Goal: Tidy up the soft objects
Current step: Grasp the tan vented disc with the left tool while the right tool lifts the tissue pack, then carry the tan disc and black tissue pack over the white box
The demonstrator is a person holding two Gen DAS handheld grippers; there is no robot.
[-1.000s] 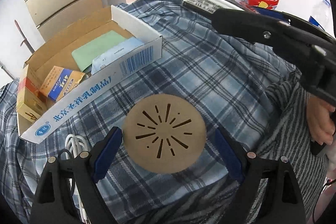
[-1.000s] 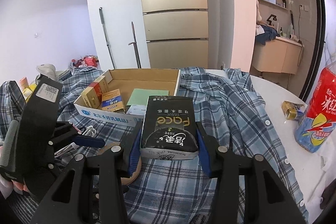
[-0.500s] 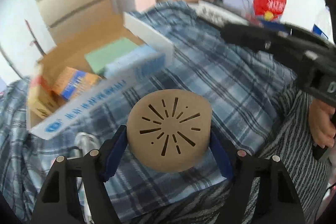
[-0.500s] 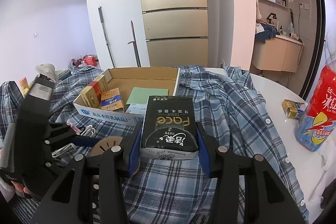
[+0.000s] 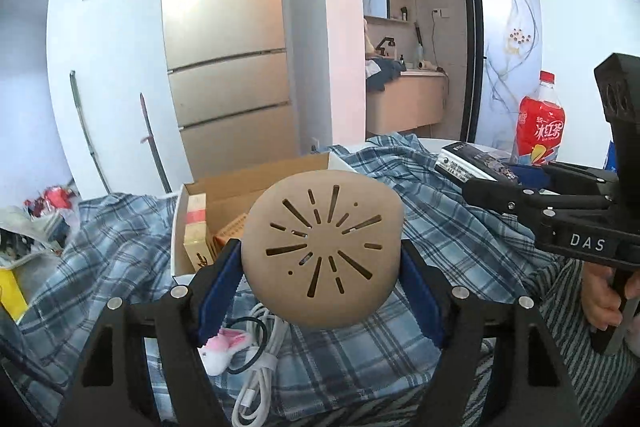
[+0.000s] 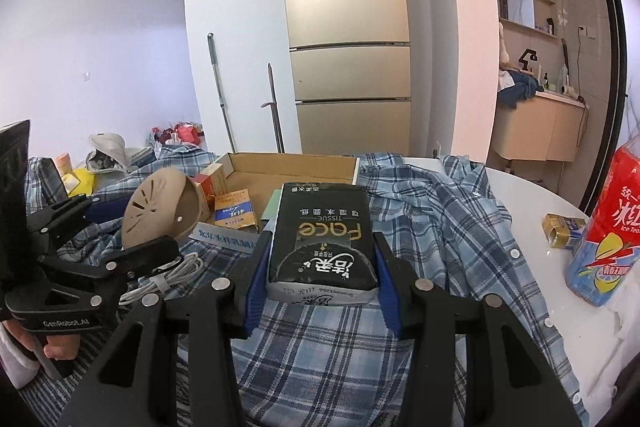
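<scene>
My left gripper [image 5: 320,267] is shut on a tan round pad with slit cutouts [image 5: 322,253] and holds it tilted above the plaid shirt [image 5: 460,247]. The pad also shows in the right wrist view [image 6: 160,213], in front of the open cardboard box [image 6: 296,167]. My right gripper [image 6: 320,287] is shut on a black tissue pack [image 6: 324,239] just above the shirt [image 6: 440,227], in front of the box. The pack shows at the right of the left wrist view [image 5: 472,161].
The box [image 5: 240,187] holds small cartons [image 6: 234,213] and a green sheet. A white cable [image 5: 260,367] and a pink plush [image 5: 222,343] lie on the shirt. A red drink bottle [image 6: 608,227] and a gold packet [image 6: 562,229] stand on the white table at right.
My left gripper closed on the tan pad, lifted it off the shirt and tilted up towards the box. My right gripper kept still with the tissue pack.
</scene>
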